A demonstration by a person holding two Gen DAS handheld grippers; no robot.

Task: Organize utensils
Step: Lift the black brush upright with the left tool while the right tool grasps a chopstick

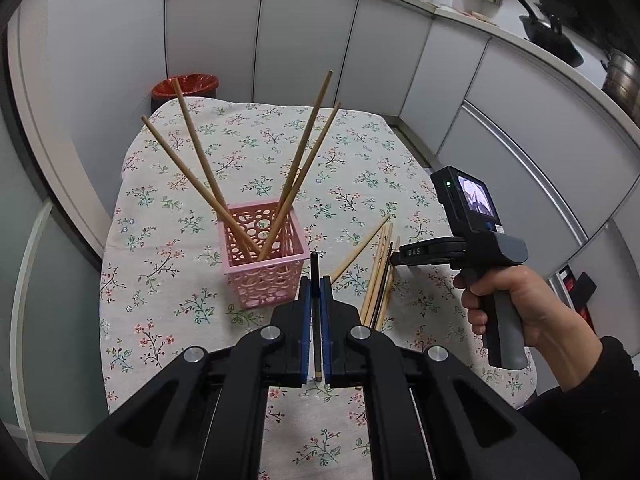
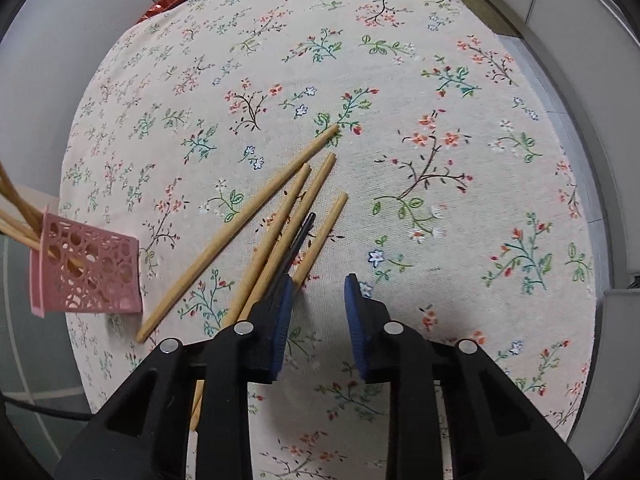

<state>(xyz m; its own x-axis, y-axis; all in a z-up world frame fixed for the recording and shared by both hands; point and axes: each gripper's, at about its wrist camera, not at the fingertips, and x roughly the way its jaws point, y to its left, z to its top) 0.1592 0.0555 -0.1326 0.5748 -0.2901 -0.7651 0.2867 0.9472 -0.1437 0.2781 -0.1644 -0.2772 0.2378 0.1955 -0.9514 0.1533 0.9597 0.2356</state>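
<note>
A pink perforated basket (image 1: 262,256) stands on the floral tablecloth and holds several wooden chopsticks (image 1: 200,164) that lean outward. My left gripper (image 1: 316,284) is shut on a black chopstick (image 1: 315,270), held just right of the basket and near its front rim. Several wooden chopsticks (image 2: 276,224) and one black chopstick (image 2: 298,240) lie loose on the cloth. My right gripper (image 2: 318,296) is open and empty, low over the loose chopsticks' near ends, which lie at its left finger. The basket also shows at the left in the right wrist view (image 2: 88,272). The right gripper's body shows in the left wrist view (image 1: 472,236).
The table (image 2: 440,80) is covered by a floral cloth. A bin with a red liner (image 1: 186,86) stands behind the table's far left corner. White kitchen cabinets (image 1: 304,40) run along the back and right, with pans (image 1: 552,36) on the counter.
</note>
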